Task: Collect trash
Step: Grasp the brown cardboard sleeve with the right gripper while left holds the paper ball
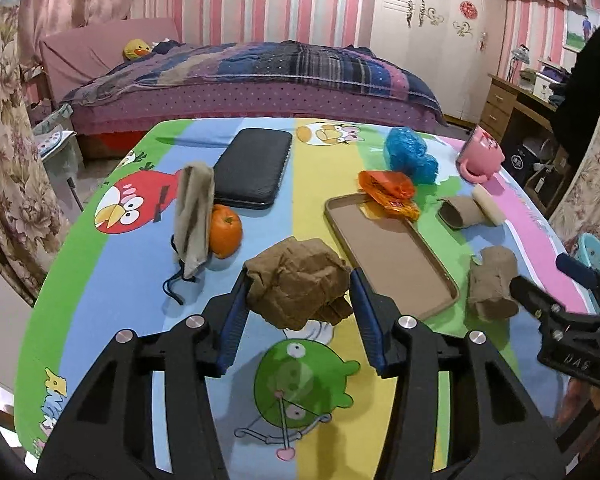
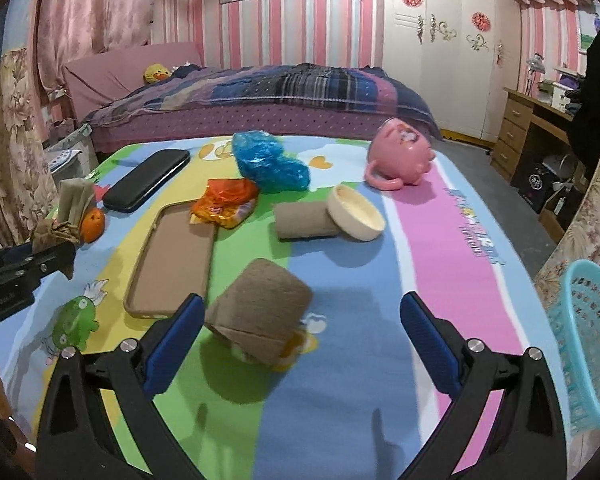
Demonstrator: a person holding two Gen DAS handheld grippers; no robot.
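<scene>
The left gripper [image 1: 298,300] is clenched on a crumpled brown paper wad [image 1: 298,282], held above the table [image 1: 100,280] just left of the brown phone case [image 1: 392,256]. The right gripper [image 2: 300,320] is spread wide around a cardboard tube [image 2: 260,312] right of that case.
</scene>
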